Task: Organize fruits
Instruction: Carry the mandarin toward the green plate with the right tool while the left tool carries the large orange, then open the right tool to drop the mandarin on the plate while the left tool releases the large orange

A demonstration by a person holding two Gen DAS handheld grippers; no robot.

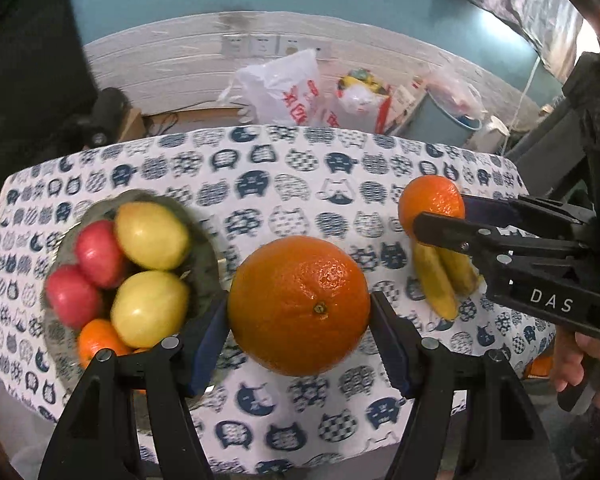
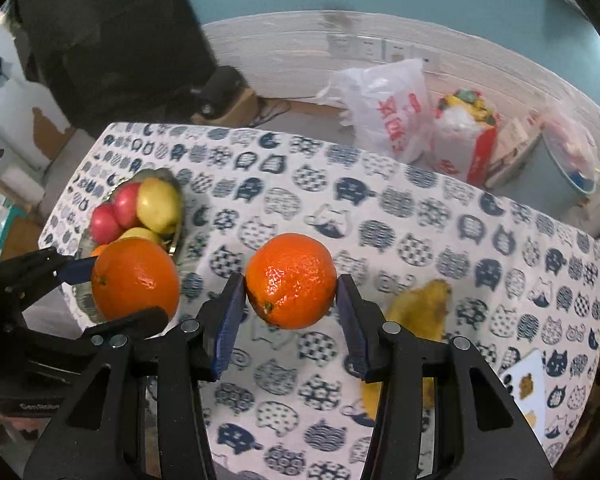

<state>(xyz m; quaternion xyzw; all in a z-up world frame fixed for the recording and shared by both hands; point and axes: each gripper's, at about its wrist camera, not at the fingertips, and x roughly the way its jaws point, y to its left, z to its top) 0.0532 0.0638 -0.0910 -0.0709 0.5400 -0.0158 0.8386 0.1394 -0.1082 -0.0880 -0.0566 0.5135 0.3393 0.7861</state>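
My left gripper (image 1: 299, 316) is shut on a large orange (image 1: 299, 306), held above the table; the same large orange (image 2: 136, 278) shows at the left of the right wrist view. My right gripper (image 2: 291, 292) is shut on a smaller orange (image 2: 291, 280), also lifted; that smaller orange (image 1: 431, 202) appears at the right of the left wrist view. A grey bowl (image 1: 204, 256) on the table's left holds two red apples (image 1: 96, 254), two yellow-green fruits (image 1: 152, 236) and a small orange (image 1: 98, 340). Bananas (image 1: 440, 276) lie on the cloth under the right gripper.
The table wears a white cloth with blue cat faces (image 1: 260, 184). A white card (image 2: 528, 384) lies near the table's right edge. Plastic bags (image 1: 284, 88) and a blue bin (image 1: 448, 120) stand on the floor behind. A person's hand (image 1: 588, 364) holds the right gripper.
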